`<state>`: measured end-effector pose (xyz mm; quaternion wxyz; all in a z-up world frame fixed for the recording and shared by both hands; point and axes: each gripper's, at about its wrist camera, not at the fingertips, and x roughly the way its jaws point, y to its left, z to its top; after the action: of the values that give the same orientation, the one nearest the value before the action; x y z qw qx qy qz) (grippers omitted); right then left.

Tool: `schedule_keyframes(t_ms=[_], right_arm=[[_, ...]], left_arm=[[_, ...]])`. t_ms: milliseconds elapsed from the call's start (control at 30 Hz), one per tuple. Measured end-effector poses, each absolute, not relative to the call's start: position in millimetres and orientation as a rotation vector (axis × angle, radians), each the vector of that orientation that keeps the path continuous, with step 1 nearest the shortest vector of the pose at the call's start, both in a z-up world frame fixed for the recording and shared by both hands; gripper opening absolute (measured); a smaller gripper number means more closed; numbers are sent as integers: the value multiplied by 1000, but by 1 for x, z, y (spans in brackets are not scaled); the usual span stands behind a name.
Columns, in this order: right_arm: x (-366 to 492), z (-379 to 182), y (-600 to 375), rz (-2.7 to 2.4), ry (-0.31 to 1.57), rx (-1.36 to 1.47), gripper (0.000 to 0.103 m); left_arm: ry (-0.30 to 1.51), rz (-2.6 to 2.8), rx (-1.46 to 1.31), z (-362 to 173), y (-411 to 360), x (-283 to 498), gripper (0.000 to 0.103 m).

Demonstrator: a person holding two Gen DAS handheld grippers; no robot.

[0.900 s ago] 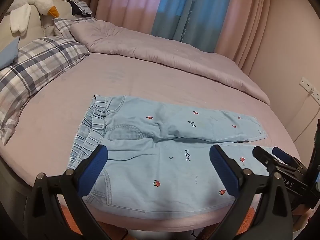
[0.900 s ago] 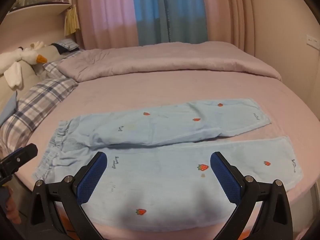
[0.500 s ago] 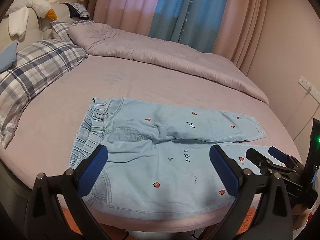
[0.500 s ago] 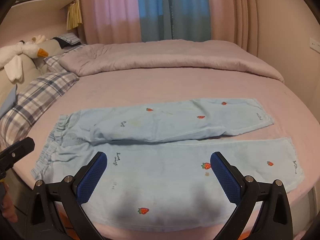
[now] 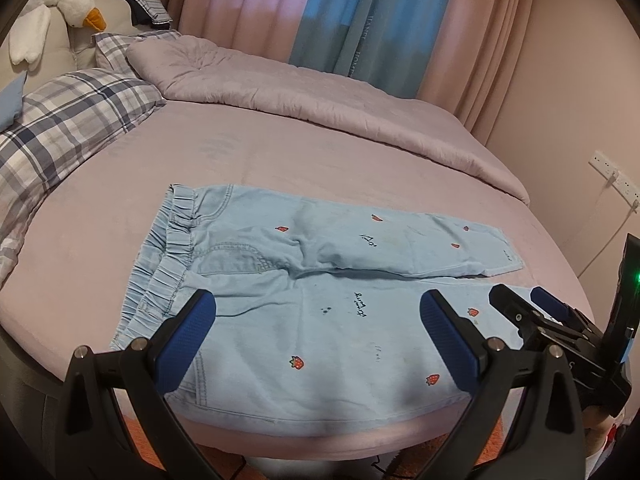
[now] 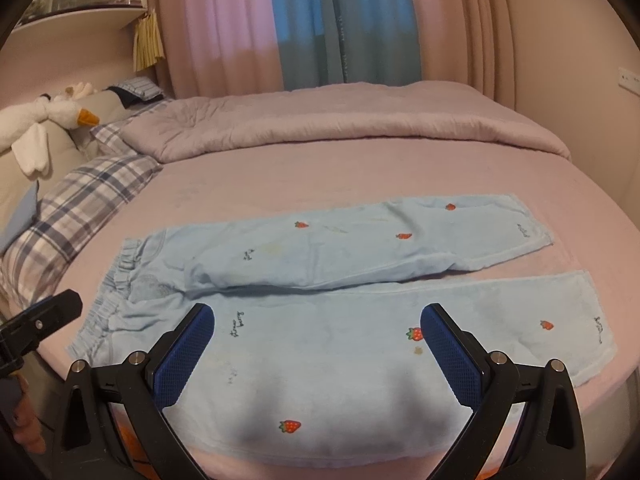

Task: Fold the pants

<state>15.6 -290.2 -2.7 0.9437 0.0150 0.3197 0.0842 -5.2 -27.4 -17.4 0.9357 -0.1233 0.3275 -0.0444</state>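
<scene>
Between the widely spread blue pads of the left gripper (image 5: 316, 328), the seat and upper near leg of the light blue pants (image 5: 320, 280) are seen, lying flat on the pink bed (image 5: 280, 160). Nothing is held by these fingers; the jaws are kept fully apart above the near edge of the fabric. Left of the left-hand pad, the gathered elastic waistband (image 5: 168, 248) is found, while beyond the fingertips the far leg is stretched out to the right, just beside the near one.

Past the right-hand pad in the left wrist view, the right gripper (image 5: 532, 304) is visible low over the near leg. In its own view the right gripper (image 6: 316, 328) is likewise shown wide open and gripping nothing, with the middle of the near pant leg (image 6: 340, 340) framed between its pads. A red strawberry print (image 6: 414, 333) is seen just inside the right-hand pad. To the right of that pad the near leg's hem is reached close to the bed edge.

Well beyond both sets of fingers, a folded lilac quilt (image 6: 340, 128) is laid across the bed, and far to the left a plaid pillow (image 5: 68, 120) and a plush goose (image 5: 76, 8) are placed.
</scene>
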Motion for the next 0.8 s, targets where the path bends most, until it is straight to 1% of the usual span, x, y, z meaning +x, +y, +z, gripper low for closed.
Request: schedule_keyframes(t_ms=[267,333,500,633,800], right_arm=[[17,-3,-294,145,644,28,102],[15,-3,-294,129,591,11,102],[13,-2,-293,135,582,7,102],[12,-1,-292,140,573,0,102],[16,-3,-297,146,612,36,102]], left_arm=[[645,-64,-214,-14,-33,-11,102],[623,-51,-191,-13,-35,-13,102],[589,-37,-218,-11,-32,-16,102],[610,-45,-227,-12,-30,-12,102],[620,-49,-247,-15,-27,-11,102]])
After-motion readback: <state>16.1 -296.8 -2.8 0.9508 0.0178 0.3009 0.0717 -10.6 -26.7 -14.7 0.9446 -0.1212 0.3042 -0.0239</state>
